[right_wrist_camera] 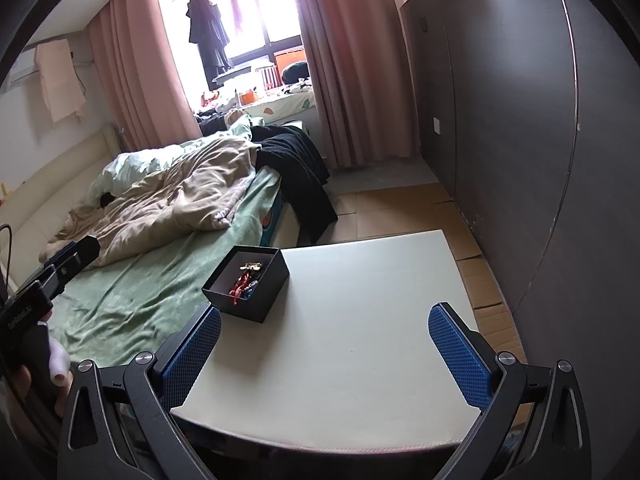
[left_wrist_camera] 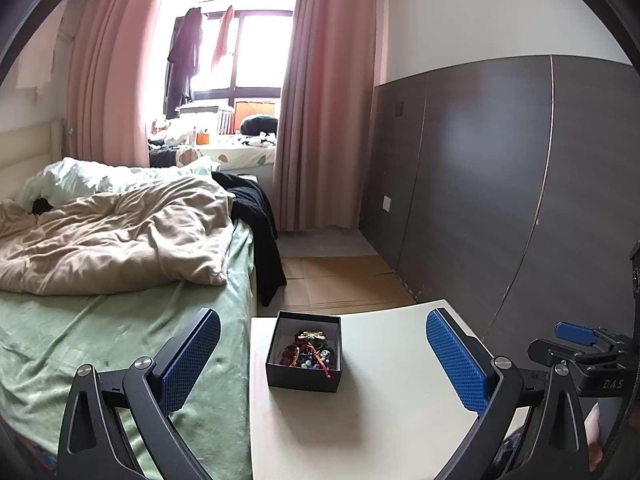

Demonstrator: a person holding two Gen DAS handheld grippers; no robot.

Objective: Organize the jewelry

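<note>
A small black open box (left_wrist_camera: 305,376) (right_wrist_camera: 256,300) stands on the white table (left_wrist_camera: 380,400) (right_wrist_camera: 360,340) near its far left corner. Inside lies a heap of jewelry (left_wrist_camera: 310,350) (right_wrist_camera: 246,278): dark beads, red cord and a gold piece. My left gripper (left_wrist_camera: 322,354) is open above the table's near side, its blue pads either side of the box in view, not touching it. My right gripper (right_wrist_camera: 324,350) is open too, over the table's near edge, with the box ahead to the left. Nothing is held.
A bed (left_wrist_camera: 100,320) (right_wrist_camera: 152,280) with a green sheet, beige duvet and black garment butts against the table's left side. A dark panelled wall (left_wrist_camera: 520,180) (right_wrist_camera: 540,140) runs along the right. Cardboard covers the floor (left_wrist_camera: 340,280) beyond the table. A hand (right_wrist_camera: 56,364) holds the left gripper's body.
</note>
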